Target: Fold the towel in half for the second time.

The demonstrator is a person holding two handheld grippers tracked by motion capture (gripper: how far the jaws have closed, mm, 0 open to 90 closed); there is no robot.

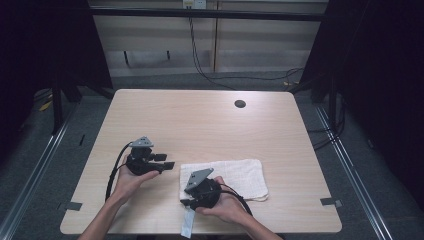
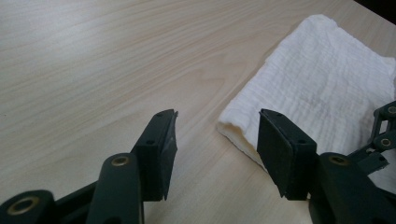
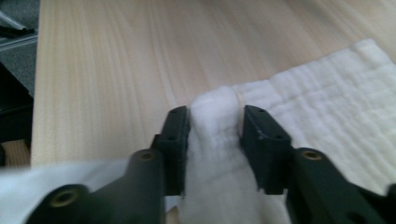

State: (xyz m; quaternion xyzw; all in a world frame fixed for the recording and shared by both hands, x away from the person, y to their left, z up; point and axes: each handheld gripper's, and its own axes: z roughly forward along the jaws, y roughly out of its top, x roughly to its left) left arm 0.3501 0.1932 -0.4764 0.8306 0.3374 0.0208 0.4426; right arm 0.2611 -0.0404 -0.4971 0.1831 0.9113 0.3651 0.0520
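A folded white towel lies on the wooden table near the front, right of the middle. My right gripper is at the towel's front left corner, and its pads squeeze a raised fold of the cloth between them. My left gripper rests just left of the towel's left edge, jaws wide apart and pointing at that edge, with nothing gripped. Part of the right gripper appears at the edge of the left gripper view.
A dark round hole sits in the table near its far edge. Grey tape marks lie at the front corners. A pale strip hangs at the front edge below the right gripper. Cables run across the floor behind.
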